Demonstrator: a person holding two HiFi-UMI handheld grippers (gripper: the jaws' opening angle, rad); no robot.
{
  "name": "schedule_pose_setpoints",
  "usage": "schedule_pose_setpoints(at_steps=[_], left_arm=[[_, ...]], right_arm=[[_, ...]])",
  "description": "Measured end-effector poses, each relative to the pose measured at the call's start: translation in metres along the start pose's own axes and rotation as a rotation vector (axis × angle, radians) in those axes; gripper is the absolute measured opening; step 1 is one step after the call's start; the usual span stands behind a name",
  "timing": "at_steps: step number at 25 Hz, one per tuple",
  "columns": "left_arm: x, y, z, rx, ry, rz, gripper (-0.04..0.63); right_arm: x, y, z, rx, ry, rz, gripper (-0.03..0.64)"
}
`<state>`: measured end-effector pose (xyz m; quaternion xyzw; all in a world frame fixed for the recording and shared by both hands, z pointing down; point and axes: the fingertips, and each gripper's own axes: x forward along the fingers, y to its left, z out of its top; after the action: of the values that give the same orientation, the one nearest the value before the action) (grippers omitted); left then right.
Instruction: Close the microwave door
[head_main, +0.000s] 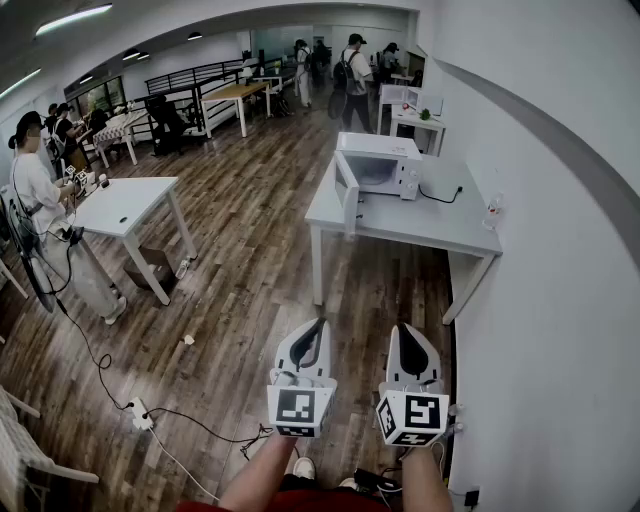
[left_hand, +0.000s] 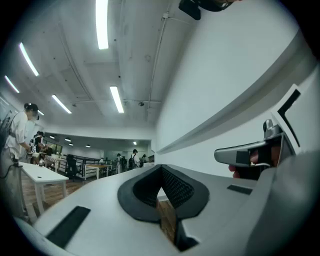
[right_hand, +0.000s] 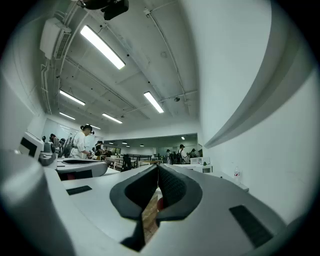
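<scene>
Held grey-white left gripper (head_main: 319, 324) and right gripper (head_main: 405, 329) with jaws pressed together, empty; risked skidding white boxy microwave (head_main: 385, 162) by slamming its open door (head_main: 347, 192)

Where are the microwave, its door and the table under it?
microwave (head_main: 380, 146), head view, top of its casing.
microwave door (head_main: 346, 190), head view, middle of the open panel.
table (head_main: 430, 222), head view, bare part of its top.

Dark brown wood-plank floor (head_main: 250, 200) stretches ahead of the left gripper (head_main: 318, 325); a plain white wall (head_main: 540, 300) with a grey band (head_main: 575, 160) runs along to the right of the right gripper (head_main: 405, 330); a white rectangular counter (head_main: 460, 225) stands ahead against that wall; a white-topped table (head_main: 125, 205) sits far to the left; long fluorescent ceiling strips (head_main: 70, 18) glow overhead.
</scene>
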<state>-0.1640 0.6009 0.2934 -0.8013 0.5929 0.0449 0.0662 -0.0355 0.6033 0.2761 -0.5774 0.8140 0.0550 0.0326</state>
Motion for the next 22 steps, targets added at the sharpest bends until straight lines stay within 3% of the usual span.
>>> schedule_pose_setpoints(at_steps=[11,22], left_arm=[[0.017,0.044,-0.01,-0.004,0.002,-0.01,0.026],[0.043,0.086,-0.027,-0.015,0.013,-0.073,0.026]], right_arm=[[0.036,0.022,-0.008,-0.013,0.002,-0.031,0.028],[0.072,0.037,-0.014,-0.031,-0.026,-0.099,0.028]])
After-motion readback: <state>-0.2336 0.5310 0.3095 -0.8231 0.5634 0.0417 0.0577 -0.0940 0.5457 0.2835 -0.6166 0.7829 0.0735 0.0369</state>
